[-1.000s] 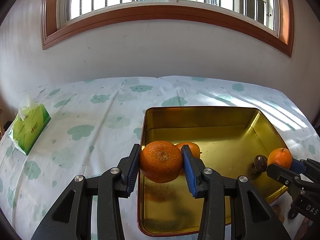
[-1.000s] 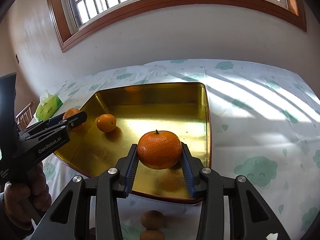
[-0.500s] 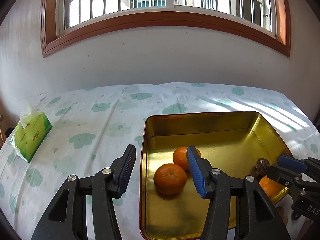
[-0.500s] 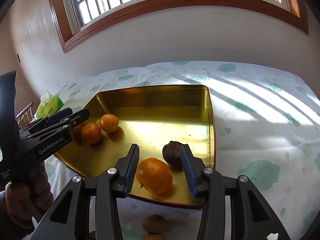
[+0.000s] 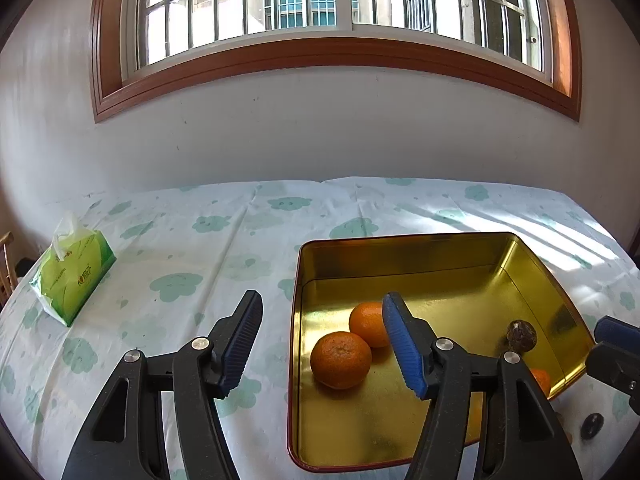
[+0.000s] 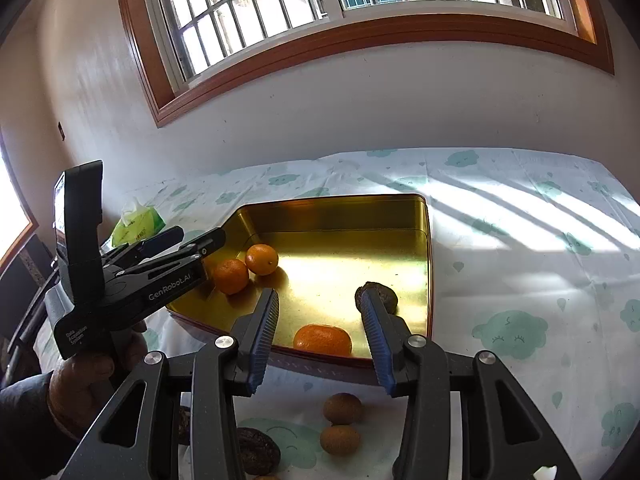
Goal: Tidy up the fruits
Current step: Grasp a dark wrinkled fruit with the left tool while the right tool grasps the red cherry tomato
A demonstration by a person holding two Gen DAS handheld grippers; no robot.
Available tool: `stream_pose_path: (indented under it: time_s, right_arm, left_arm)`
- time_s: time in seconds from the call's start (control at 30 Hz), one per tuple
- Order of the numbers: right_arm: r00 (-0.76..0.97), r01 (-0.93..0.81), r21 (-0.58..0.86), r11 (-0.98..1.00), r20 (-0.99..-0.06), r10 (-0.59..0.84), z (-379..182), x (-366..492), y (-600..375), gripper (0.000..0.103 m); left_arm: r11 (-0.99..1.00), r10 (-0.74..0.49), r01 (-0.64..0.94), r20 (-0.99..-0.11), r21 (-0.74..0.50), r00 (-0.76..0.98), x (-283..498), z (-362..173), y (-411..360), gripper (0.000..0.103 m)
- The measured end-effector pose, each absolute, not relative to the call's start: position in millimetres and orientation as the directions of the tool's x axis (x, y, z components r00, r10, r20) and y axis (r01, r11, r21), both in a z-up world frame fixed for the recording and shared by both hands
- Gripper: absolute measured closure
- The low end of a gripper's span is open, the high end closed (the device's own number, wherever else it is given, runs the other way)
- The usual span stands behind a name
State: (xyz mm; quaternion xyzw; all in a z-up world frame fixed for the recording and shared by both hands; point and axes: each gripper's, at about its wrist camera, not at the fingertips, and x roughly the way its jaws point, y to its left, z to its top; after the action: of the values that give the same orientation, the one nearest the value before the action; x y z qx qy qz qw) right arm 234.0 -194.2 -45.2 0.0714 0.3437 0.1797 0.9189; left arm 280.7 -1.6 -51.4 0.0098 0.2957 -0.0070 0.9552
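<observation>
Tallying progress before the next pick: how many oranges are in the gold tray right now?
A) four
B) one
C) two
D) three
D: the right wrist view shows two oranges side by side at the tray's left wall and a third orange by its near rim.

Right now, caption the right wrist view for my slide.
Open right tongs above gold tray holding three oranges and one dark fruit; kiwis wait outside.

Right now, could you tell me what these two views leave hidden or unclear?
- Left wrist view: third orange, mostly behind the left hand-held gripper, whose jaws are opening around nothing.
- Right wrist view: dark wrinkled fruit on the tablecloth, partly behind the right hand-held gripper.
- Right wrist view: orange sliver, cut by the bottom edge.
</observation>
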Motion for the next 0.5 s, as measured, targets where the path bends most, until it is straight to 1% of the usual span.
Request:
stream_pose_path:
  time_s: [0.2,0.3,0.5]
  right_arm:
    - [0.682,-0.323,0.258,0.91,-0.604,0.413,-41,185,-201,0.062]
    - [0.652,-0.335,0.254,0.907,-0.633,0.418,-51,158,-204,0.062]
    - [0.57,-0.373,0.245,0.895,-0.7,0.43,-80,122,-197,0.062]
  left_arm:
    - [1.0,-0.011,0.024,-0.55,0.015,0.835,253,-42,4,0.039]
    - [0.999,-0.033,0.03,-0.561,-0.015,0.827,233,-41,12,0.037]
    - [0.993,-0.106,0.054,-0.616,-0.103,0.781,190,-59,26,0.037]
